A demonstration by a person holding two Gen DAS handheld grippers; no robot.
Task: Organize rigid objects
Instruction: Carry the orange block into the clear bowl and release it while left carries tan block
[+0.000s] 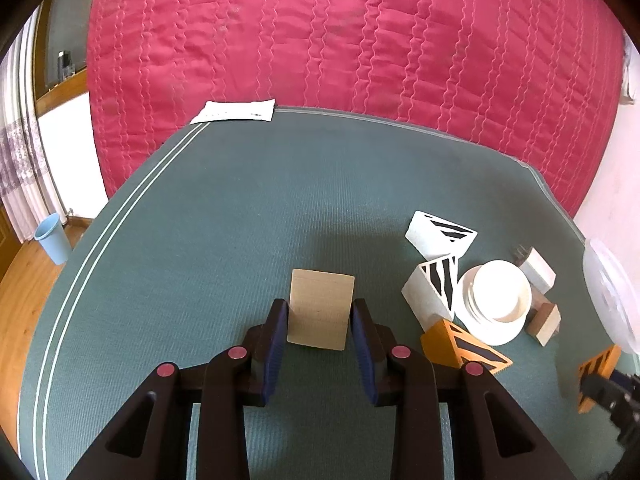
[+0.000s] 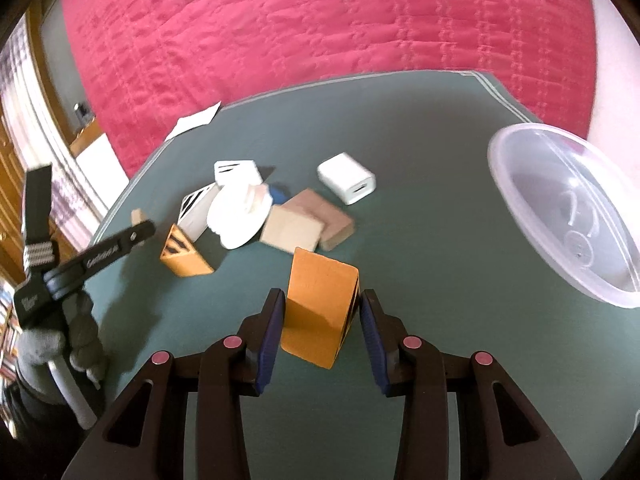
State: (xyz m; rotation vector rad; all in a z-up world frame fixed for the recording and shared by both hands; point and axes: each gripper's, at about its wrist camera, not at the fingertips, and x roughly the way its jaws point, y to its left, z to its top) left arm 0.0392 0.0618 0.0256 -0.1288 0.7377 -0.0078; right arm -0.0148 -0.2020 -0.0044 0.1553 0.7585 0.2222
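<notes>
My left gripper (image 1: 320, 312) clamps a tan wooden block (image 1: 320, 309) over the green mat (image 1: 240, 208) — my right gripper (image 2: 322, 312) pinches an orange striped wedge (image 2: 316, 312).

I see a tan wooden block (image 1: 320, 312), an orange wedge with black stripes (image 2: 320, 312), white stacked plates (image 1: 496, 300), and a teal mat (image 1: 240, 220) over a pink quilt (image 1: 320, 32).

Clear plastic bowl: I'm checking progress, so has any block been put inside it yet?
No, the clear plastic bowl shows nothing inside in the right wrist view.
</notes>
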